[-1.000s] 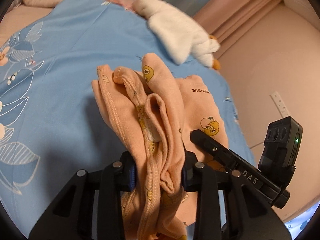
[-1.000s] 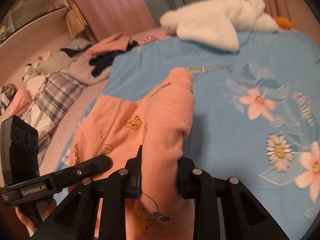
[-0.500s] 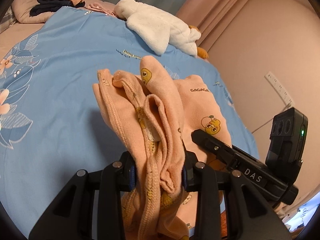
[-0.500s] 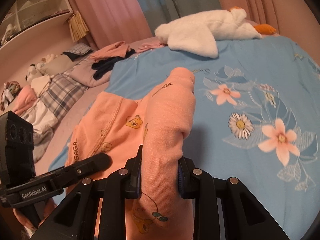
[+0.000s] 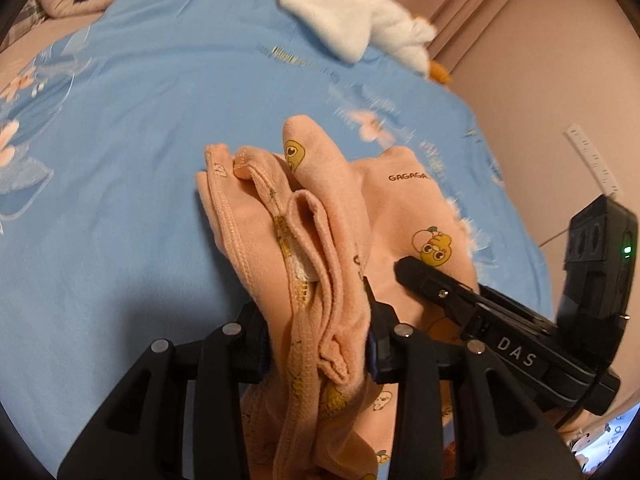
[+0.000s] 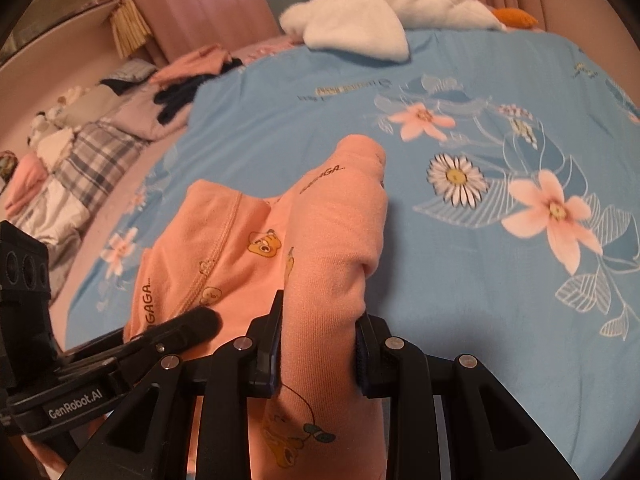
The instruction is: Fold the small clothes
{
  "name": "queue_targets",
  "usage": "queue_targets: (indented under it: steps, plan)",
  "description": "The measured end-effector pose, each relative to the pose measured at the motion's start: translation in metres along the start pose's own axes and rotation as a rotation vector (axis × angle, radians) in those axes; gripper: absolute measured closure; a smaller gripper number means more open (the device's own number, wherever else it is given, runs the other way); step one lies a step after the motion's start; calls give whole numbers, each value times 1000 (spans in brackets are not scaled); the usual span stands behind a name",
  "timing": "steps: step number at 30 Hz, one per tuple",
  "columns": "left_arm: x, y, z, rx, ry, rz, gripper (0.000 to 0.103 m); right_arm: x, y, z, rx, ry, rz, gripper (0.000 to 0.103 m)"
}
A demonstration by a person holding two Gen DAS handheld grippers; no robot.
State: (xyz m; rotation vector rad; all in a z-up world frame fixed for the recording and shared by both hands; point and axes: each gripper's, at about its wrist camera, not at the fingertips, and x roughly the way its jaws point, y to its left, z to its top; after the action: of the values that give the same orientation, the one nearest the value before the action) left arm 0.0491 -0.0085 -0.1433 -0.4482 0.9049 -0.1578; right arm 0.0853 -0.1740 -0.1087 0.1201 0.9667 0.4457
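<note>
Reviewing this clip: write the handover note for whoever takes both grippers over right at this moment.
Left gripper: shut on a bunched edge of the peach cotton baby garment with cartoon prints; its jaws have just eased open slightly, but the cloth is still pinched between them.
Right gripper: shut on another fold of the same garment.
Position: garment is held up between both grippers over the blue floral bedsheet; white plush duck lies at the far edge.
Done: garment is picked up and gathered.
Left: lay it down on the sheet, finish the fold, release. How many folds are already made cannot be told.
</note>
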Motion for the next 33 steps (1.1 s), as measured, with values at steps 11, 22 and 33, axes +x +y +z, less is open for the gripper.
queue_targets:
  steps: [11, 22, 33]
  plan:
    - [-10, -2, -1, -15, -29, 106, 30, -7, -2, -3, -21, 4, -71, 54]
    - [-79, -31, -8, 21, -165, 105, 1, -73, -7, 2, -1, -175, -34, 16]
    - [-97, -44, -23, 74, -191, 165, 1, -92, 7, -3, -74, -219, -80, 11]
